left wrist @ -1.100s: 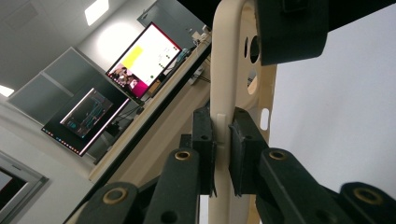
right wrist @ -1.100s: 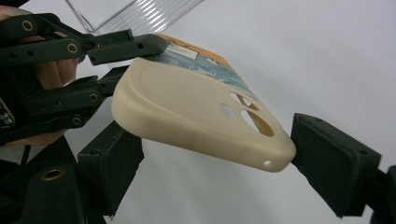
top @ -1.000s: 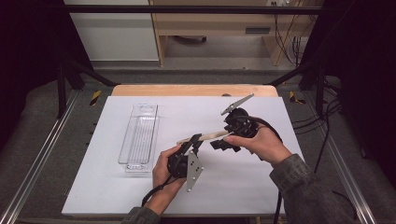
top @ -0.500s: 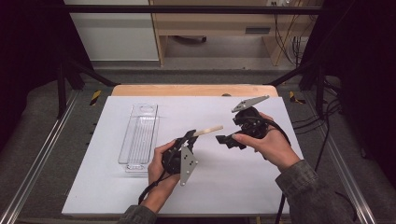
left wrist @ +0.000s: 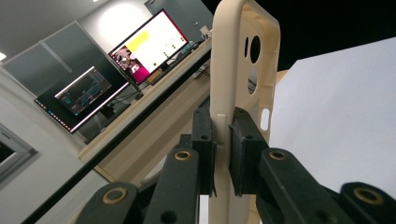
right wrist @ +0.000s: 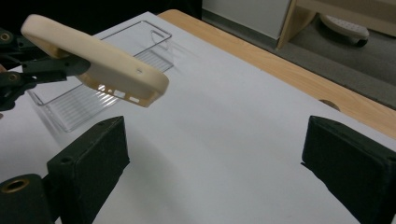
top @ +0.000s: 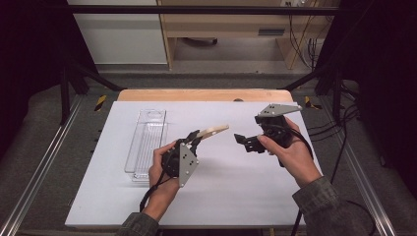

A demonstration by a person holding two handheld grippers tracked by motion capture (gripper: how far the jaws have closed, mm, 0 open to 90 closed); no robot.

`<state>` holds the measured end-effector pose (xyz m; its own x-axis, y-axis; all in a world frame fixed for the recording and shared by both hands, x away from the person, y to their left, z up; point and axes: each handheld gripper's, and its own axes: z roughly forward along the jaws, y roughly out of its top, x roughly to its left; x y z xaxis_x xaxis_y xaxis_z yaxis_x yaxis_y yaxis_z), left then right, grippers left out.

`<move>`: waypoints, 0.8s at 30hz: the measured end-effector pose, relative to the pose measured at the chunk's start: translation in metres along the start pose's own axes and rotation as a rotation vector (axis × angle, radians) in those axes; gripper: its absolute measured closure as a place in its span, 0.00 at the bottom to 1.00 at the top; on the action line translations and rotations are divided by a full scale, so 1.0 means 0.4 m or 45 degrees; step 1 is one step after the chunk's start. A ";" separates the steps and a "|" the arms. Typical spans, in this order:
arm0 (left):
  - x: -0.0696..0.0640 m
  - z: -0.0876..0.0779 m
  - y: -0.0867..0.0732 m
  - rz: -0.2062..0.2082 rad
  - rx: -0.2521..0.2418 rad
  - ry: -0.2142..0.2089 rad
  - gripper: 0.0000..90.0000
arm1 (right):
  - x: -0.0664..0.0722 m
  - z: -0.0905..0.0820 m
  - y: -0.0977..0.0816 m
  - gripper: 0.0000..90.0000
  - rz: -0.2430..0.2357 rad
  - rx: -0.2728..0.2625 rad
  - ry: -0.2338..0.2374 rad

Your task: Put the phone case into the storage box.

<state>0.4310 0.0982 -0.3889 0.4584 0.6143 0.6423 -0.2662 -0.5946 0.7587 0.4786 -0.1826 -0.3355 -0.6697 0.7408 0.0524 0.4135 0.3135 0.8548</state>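
I am holding one cream phone case [left wrist: 243, 60] up off the tabletop [top: 236, 196] with my left tool [top: 196, 139], which is pinching one long side of it tight, and my right tool [top: 244, 142] is standing wide with nothing in it, just across from the case's free end. I think the picking up is done, and what is left may be putting the case into the one clear plastic tray [top: 146, 142], which is lying empty on the far side of my left tool.
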 end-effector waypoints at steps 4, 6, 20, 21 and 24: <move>0.009 -0.004 0.000 -0.008 0.007 0.008 0.90 | -0.004 -0.013 -0.019 0.09 -0.009 -0.056 -0.063; 0.014 -0.007 -0.001 -0.015 0.008 0.011 0.90 | -0.007 -0.020 -0.030 0.09 -0.010 -0.077 -0.075; 0.056 -0.024 -0.004 -0.133 -0.009 0.038 0.90 | -0.034 -0.074 -0.109 0.08 0.022 -0.181 -0.141; 0.058 -0.025 -0.002 -0.137 -0.012 0.040 0.90 | -0.035 -0.079 -0.116 0.08 0.024 -0.189 -0.148; 0.067 -0.030 0.002 -0.144 -0.018 0.048 0.90 | -0.039 -0.085 -0.136 0.09 0.024 -0.195 -0.166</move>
<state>0.4329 0.1204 -0.3698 0.4542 0.6961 0.5559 -0.2268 -0.5131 0.8278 0.4455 -0.2314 -0.3655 -0.5732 0.8194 0.0103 0.3200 0.2122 0.9233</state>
